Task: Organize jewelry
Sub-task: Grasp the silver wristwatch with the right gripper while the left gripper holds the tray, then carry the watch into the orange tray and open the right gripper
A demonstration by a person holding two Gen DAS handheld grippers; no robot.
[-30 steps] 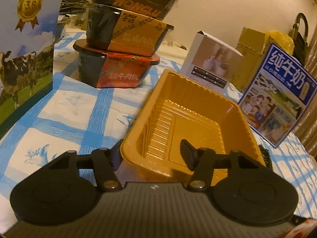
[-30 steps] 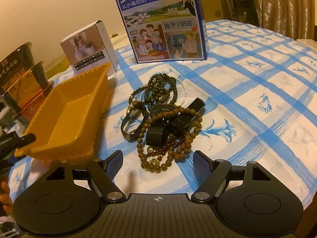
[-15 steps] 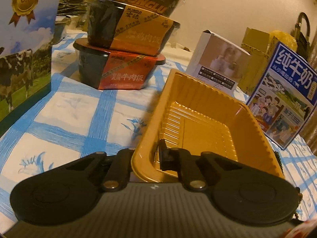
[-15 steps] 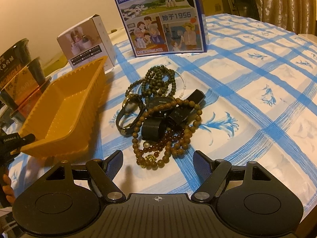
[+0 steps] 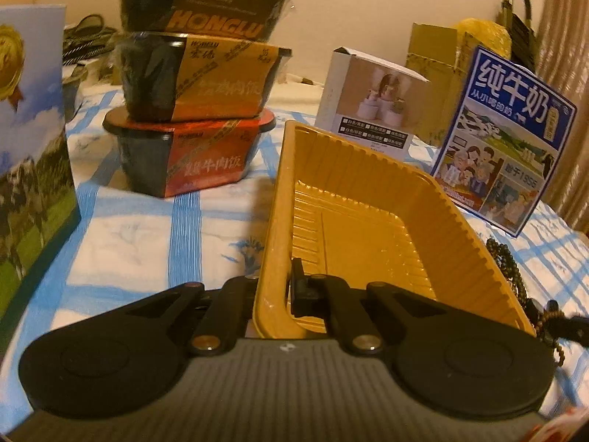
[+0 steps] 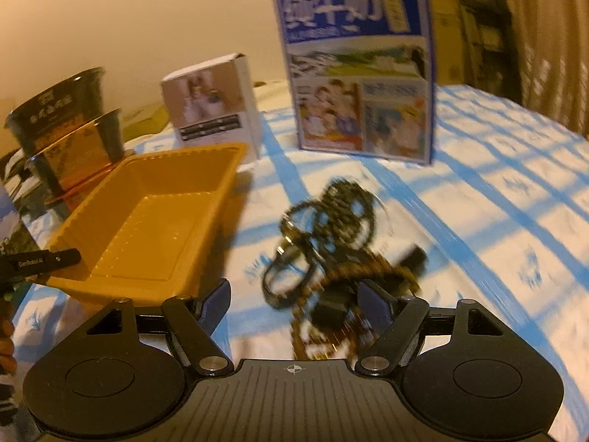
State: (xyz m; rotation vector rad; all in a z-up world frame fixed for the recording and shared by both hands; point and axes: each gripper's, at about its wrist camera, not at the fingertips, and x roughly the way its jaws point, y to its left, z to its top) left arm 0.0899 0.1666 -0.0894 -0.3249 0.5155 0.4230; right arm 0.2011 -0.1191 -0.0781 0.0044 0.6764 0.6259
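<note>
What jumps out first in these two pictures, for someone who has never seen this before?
The bright orange tray dominates: the left gripper pinches its near wall, one finger inside, one outside. Beside it on the blue-checked cloth lies a tangled jewelry pile, right before the open right gripper.

Tray (image 5: 371, 221): thin yellow plastic, glossy, ribbed walls and floor. Tablecloth (image 6: 478, 221): matt cloth, blue-checked white. Milk carton (image 5: 504, 140): printed cardboard; stacked meal bowls (image 5: 195, 103): black plastic with glossy paper sleeves.
</note>
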